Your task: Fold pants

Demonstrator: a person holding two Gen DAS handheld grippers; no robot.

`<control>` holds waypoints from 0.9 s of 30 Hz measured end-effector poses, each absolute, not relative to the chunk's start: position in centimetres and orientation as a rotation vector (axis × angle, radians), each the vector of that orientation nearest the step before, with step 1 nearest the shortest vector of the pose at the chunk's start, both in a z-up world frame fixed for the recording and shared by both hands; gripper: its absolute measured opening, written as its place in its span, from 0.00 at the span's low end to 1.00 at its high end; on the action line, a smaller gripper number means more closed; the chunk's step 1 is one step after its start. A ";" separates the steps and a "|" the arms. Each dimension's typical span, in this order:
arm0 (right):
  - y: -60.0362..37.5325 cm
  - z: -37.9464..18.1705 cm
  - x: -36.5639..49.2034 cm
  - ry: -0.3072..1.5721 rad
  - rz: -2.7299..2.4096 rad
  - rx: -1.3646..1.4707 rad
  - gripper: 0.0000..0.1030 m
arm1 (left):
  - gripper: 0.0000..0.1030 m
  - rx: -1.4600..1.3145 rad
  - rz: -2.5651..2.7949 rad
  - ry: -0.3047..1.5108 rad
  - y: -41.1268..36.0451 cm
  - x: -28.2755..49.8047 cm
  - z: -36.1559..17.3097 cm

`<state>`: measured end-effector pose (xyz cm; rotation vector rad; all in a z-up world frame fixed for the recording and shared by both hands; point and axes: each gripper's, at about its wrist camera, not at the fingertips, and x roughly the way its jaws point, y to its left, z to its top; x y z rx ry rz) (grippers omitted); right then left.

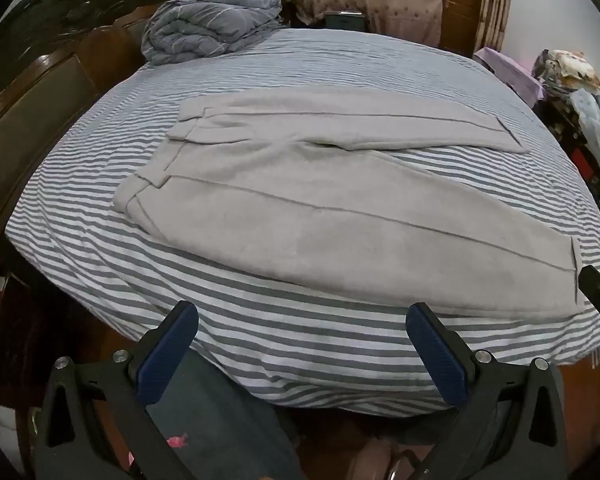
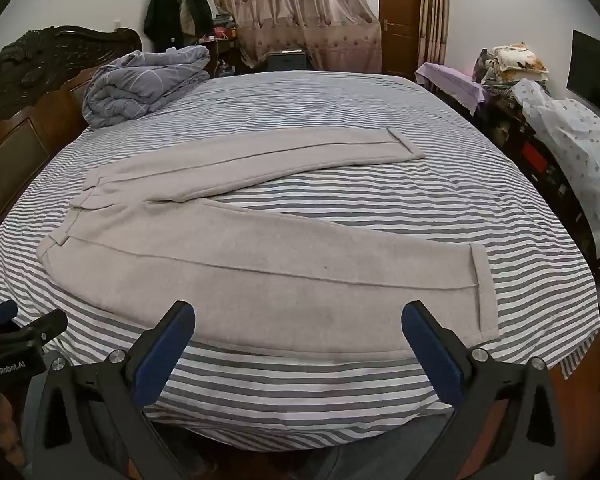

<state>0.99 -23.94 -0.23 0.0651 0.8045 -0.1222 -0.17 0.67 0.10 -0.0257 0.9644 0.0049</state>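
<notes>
The pants point(image 2: 236, 264) look soft and limp; both grippers point(image 1: 302, 340) point(image 2: 298, 338) are spread, empty; better pinch the near cuff and waistband.

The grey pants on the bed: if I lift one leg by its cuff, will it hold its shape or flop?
Probably flop. The grey pants lie flat and follow the striped bed sheet, so the cloth looks soft. The fabric appears thick and fuzzy, likely heavy enough to sag and drag. The near cuff is turned up and may unroll when pulled.
</notes>
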 end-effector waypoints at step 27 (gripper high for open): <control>-24.0 0.1 1.0 0.803 -0.107 0.077 1.00 | 0.99 0.023 0.054 0.944 0.8 0.0 -0.1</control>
